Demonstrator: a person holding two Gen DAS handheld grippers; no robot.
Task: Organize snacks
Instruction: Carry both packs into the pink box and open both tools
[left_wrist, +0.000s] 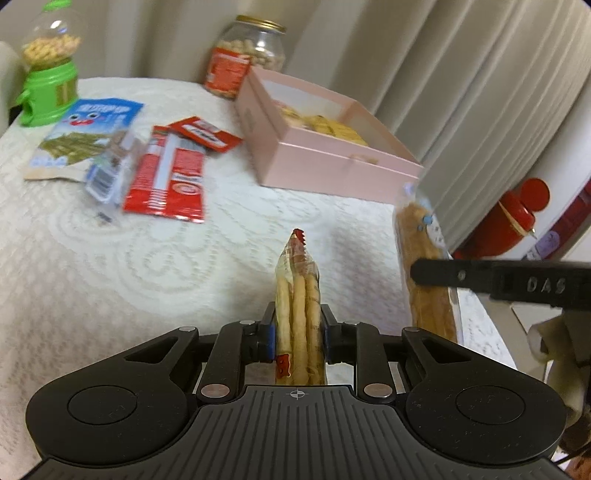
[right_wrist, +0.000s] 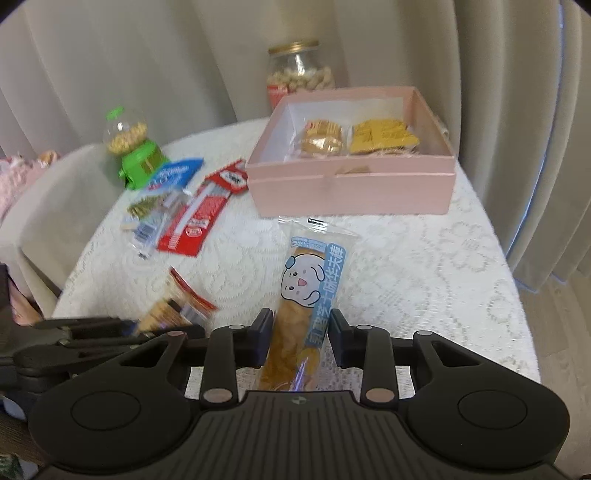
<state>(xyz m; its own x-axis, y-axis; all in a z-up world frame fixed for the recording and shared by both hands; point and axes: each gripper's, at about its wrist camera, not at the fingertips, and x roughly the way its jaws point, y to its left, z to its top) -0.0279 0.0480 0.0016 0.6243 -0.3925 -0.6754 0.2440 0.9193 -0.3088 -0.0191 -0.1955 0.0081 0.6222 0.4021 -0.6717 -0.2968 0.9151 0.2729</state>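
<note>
The left hand-held gripper (left_wrist: 297, 338) is clamped on a clear pack of breadsticks (left_wrist: 298, 314) with a red serrated tip, its blue pads pressing both sides; the pack stands on edge, pointing toward twelve o'clock over the white lace-covered desk (left_wrist: 147, 258).

In the right wrist view, the right hand-held gripper (right_wrist: 301, 334) has a long blue-and-white pastry stick pack (right_wrist: 308, 295) with a cartoon dog between its fingers. The left pad meets the wrapper, while the right pad shows a slight gap — whether it truly grips I cannot tell.

From the left view, that same pack appears at three o'clock, upright by the desk's edge.

The pink box (right_wrist: 351, 184) sits open at twelve to one o'clock in the right view, holding a gold-wrapped snack (right_wrist: 323, 138) and a yellow packet (right_wrist: 382, 136) side by side.

Loose on the desk at ten o'clock — red sachets (left_wrist: 166, 177), a blue seaweed-style packet (left_wrist: 85, 140) and a small clear wrapper (left_wrist: 107, 177), overlapping.

Behind them stand a green candy dispenser (left_wrist: 48, 85) and a glass jar of nuts (left_wrist: 245, 55).
</note>
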